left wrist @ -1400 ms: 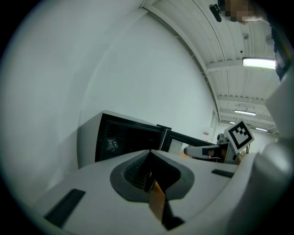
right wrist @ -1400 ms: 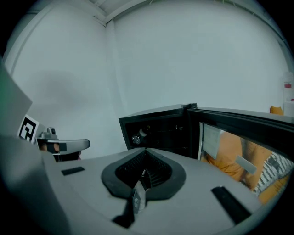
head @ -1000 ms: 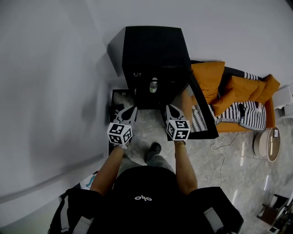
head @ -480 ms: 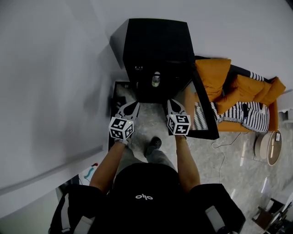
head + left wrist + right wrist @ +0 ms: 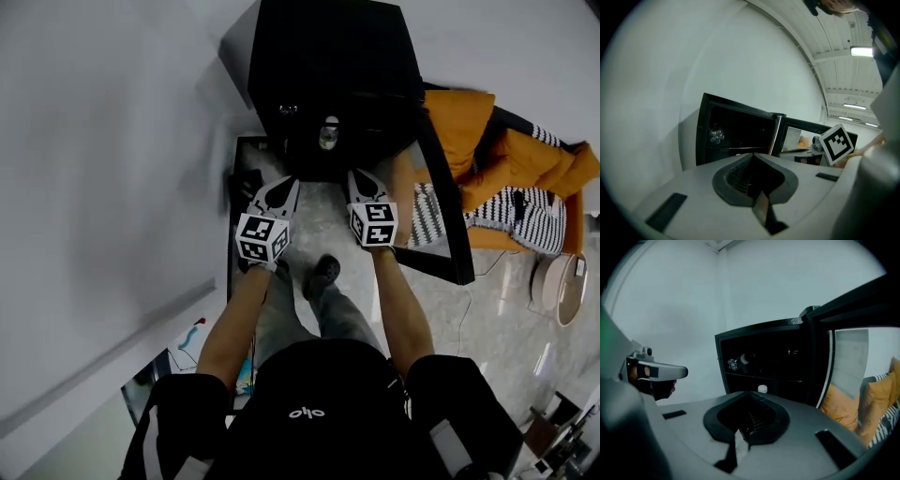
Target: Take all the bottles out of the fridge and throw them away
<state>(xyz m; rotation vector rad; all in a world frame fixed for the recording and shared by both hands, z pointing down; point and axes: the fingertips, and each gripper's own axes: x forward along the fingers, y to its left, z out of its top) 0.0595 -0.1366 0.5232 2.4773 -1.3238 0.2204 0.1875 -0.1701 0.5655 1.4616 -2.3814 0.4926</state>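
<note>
The black box-shaped fridge (image 5: 328,56) fills the upper middle of the head view. Its dark glass-fronted door (image 5: 441,216) is swung out to the right, so the inside lies open to reach. An orange cushioned sofa (image 5: 506,159) sits at the right edge, behind the door. Below the opening, the left claw (image 5: 281,187) and right claw (image 5: 361,180) point up the frame toward the fridge, side by side but apart, probably lined up for a reach. Both are closed tight with nothing between the jaws. A clear plastic bottle with a white cap (image 5: 328,133) stands inside the fridge at upper centre, its long axis seemingly vertical, cap up. In the right gripper view a second clear crumpled bottle (image 5: 733,363) shows higher up inside, left of centre. It looks to lie on its side, though which way it points is hard to tell
</note>
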